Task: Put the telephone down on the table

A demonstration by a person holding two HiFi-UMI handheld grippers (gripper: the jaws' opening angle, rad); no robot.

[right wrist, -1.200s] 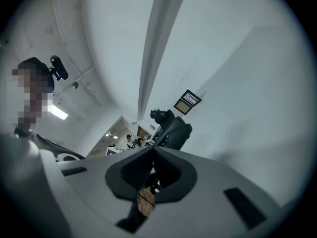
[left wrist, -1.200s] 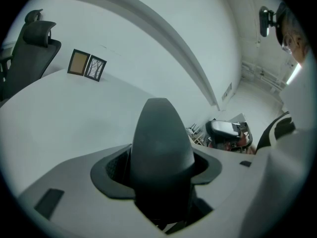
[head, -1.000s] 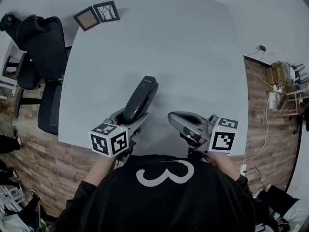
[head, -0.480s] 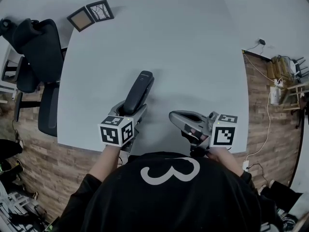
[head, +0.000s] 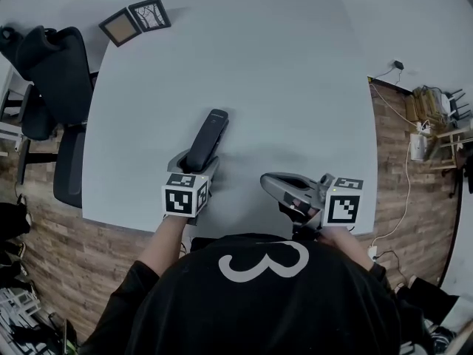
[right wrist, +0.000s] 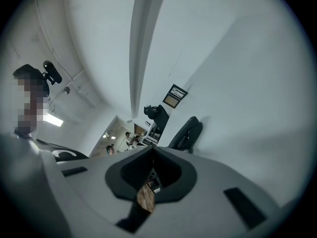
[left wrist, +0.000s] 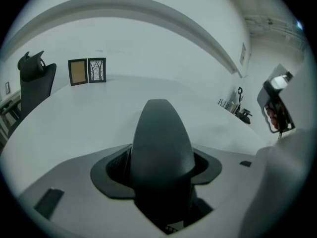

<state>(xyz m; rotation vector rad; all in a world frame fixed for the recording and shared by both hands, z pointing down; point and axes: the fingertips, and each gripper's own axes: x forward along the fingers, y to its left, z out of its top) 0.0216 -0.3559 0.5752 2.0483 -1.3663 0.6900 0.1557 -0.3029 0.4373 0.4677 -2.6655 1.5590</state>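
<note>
Table (head: 295,87), pale and broad, takes up most of the scene and is where the task's thing has to land. A black office chair (head: 55,80) stands at its left edge. Over the table's near edge, left of centre, the left gripper (head: 194,167) has its jaws clamped on the lower end of the dark telephone handset (head: 206,139). The handset juts out past the jaws toward the table's middle, nose angled downward; whether its far tip touches the tabletop cannot be told. Gripping it by one end probably lets the long body meet the surface first. The right gripper (head: 267,181), over the near edge right of centre, has its jaws closed on nothing and seems simply held aside. Two small picture frames (head: 135,21) stand at the table's far left corner, well apart from the handset.
</note>
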